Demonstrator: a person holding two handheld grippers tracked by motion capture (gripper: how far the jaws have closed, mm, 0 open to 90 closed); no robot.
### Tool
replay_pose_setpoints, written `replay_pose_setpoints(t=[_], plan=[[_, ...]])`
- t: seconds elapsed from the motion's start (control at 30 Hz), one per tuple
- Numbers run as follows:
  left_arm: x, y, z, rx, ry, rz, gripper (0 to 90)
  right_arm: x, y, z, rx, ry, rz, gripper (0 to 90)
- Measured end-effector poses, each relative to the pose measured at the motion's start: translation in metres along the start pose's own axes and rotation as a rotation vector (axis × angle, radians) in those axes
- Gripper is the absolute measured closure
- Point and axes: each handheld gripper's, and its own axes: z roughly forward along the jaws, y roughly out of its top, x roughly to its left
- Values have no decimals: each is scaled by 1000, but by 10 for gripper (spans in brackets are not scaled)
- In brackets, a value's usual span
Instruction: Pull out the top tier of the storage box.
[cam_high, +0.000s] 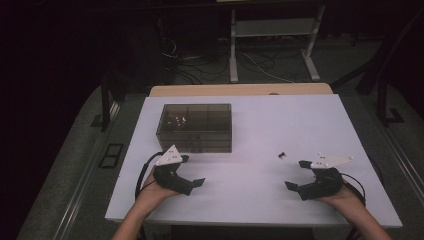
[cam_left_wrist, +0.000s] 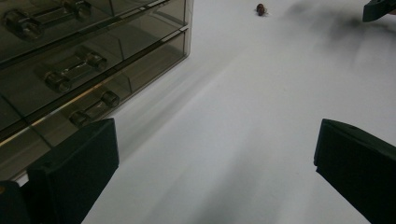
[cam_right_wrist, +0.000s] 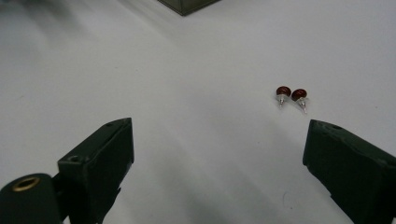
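White table (cam_high: 260, 125): both grippers wide, empty.

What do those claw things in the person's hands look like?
Each tool, left and right, is black with two blocky jaws, a pale three-cornered plate on top and a black cable trailing behind. The forearms are bare, no sleeves.

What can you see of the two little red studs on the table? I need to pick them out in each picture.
The red studs are two small earring-like pieces, each with a dark red, glossy round head and a short silvery post. They lie side by side on the white table, apparently touching each other, posts pointing toward the right gripper's camera. Nothing holds them: they rest just ahead of the open right gripper, apart from the smoky drawer box. In the high view they are a tiny dark speck.
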Motion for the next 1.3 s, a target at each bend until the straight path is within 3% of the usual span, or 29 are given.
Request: replay_pose_setpoints(t=[0.77,1.3], plan=[[5,7,-2,-60,18,-21,0,-1,-4,-4,-36,12,24,81],[19,15,-1,-79,51,-61,0,0,-5,-3,-37,13,23,82]])
